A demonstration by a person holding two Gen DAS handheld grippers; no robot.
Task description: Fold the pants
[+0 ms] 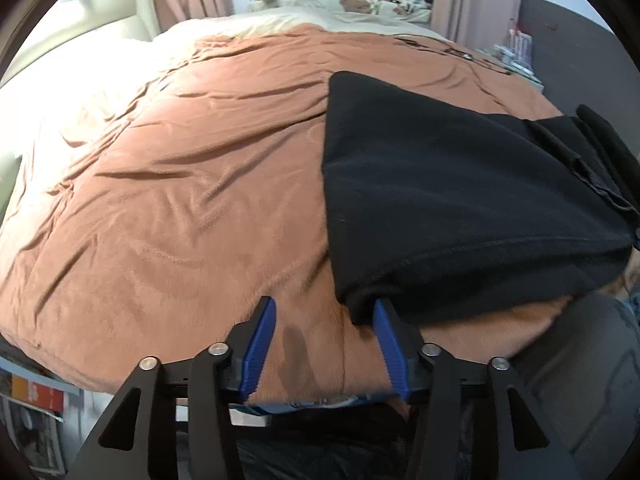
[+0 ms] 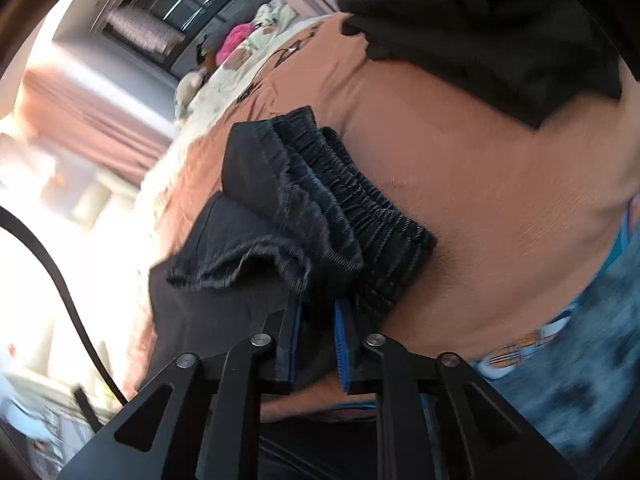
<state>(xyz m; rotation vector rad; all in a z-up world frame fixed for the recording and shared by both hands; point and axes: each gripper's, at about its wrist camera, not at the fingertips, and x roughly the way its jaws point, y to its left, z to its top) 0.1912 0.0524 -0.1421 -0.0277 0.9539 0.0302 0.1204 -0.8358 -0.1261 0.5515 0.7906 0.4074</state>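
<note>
Left fingers gape beside the folded pants; right fingers pinch their waistband.

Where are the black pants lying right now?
The black pants lie folded on the brown blanket, at the right of the left wrist view, just ahead of the left gripper.
</note>
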